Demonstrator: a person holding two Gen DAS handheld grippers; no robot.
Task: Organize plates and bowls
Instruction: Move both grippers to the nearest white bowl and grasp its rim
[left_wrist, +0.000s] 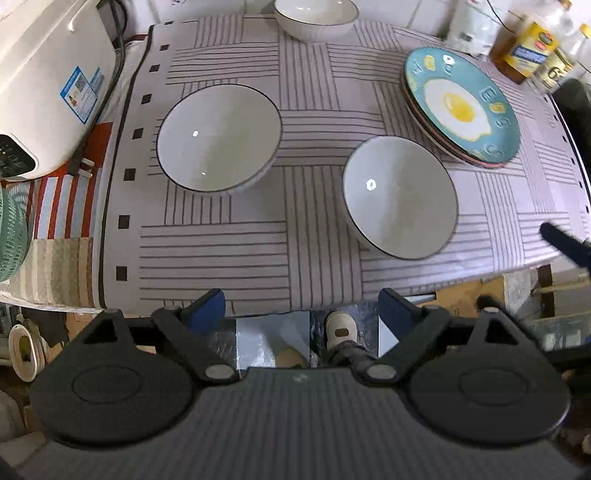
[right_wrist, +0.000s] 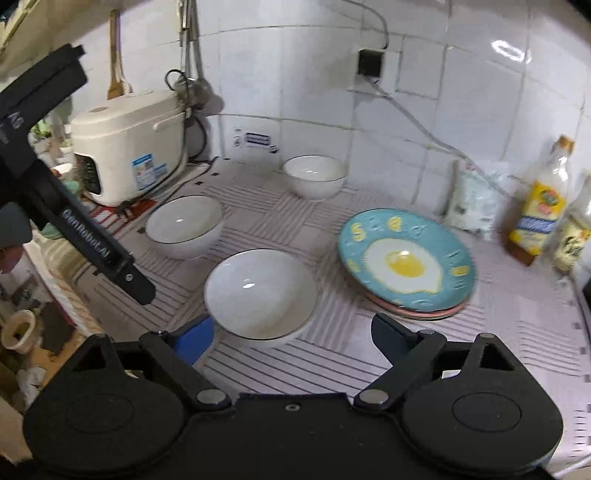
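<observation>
Two white bowls with dark rims sit on the striped cloth (left_wrist: 221, 251): one at the left (left_wrist: 219, 136) (right_wrist: 184, 225), one nearer the front (left_wrist: 400, 197) (right_wrist: 260, 293). A third white bowl (left_wrist: 316, 16) (right_wrist: 316, 177) stands by the back wall. A teal plate with a fried-egg print (left_wrist: 461, 103) (right_wrist: 406, 262) tops a short stack of plates at the right. My left gripper (left_wrist: 301, 306) hangs open over the table's front edge, with nothing between its fingers. My right gripper (right_wrist: 293, 334) is open just in front of the near bowl, and its pads are off the bowl.
A white rice cooker (left_wrist: 48, 92) (right_wrist: 125, 147) stands at the left with its cord behind. Bottles (right_wrist: 539, 206) and a white bag (right_wrist: 472, 199) line the right back wall. A green basket (left_wrist: 11, 236) sits beyond the left edge. A person's shoe (left_wrist: 341, 326) shows below the table edge.
</observation>
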